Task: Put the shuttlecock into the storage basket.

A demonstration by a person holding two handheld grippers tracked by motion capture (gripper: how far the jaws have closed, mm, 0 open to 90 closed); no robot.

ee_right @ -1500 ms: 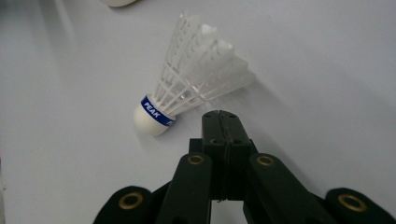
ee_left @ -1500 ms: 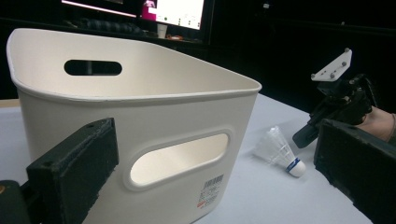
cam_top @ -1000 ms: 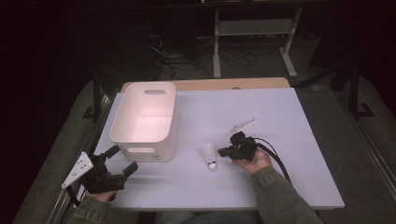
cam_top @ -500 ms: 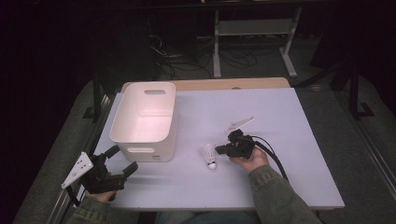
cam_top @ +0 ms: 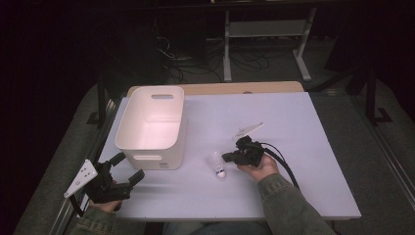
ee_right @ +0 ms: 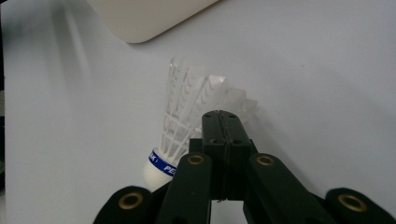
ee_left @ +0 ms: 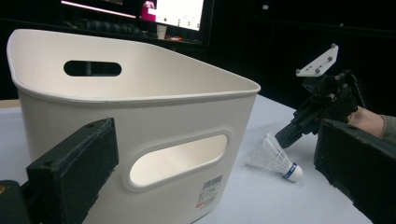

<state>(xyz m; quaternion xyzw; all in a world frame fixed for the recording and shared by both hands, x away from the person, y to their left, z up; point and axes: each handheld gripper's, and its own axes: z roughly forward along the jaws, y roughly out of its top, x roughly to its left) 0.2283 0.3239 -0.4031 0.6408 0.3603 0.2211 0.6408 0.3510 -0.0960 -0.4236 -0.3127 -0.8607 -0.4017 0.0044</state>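
Left gripper (cam_top: 128,169) jaws wide apart, low at table's near-left corner; right gripper (cam_top: 226,157) jaws pressed together, pointing left.

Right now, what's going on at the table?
A person holds a gripper in each hand. The right gripper, jaws pressed together, has its tips against the skirt of a shuttlecock lying on the table; a grip can't be confirmed. The left gripper sits open beside the white bin.

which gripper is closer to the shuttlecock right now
Right. The right gripper has its shut jaw tips at the shuttlecock, against its feather skirt. The left gripper, jaws open, sits well off at the table's near left corner, in front of the white bin.
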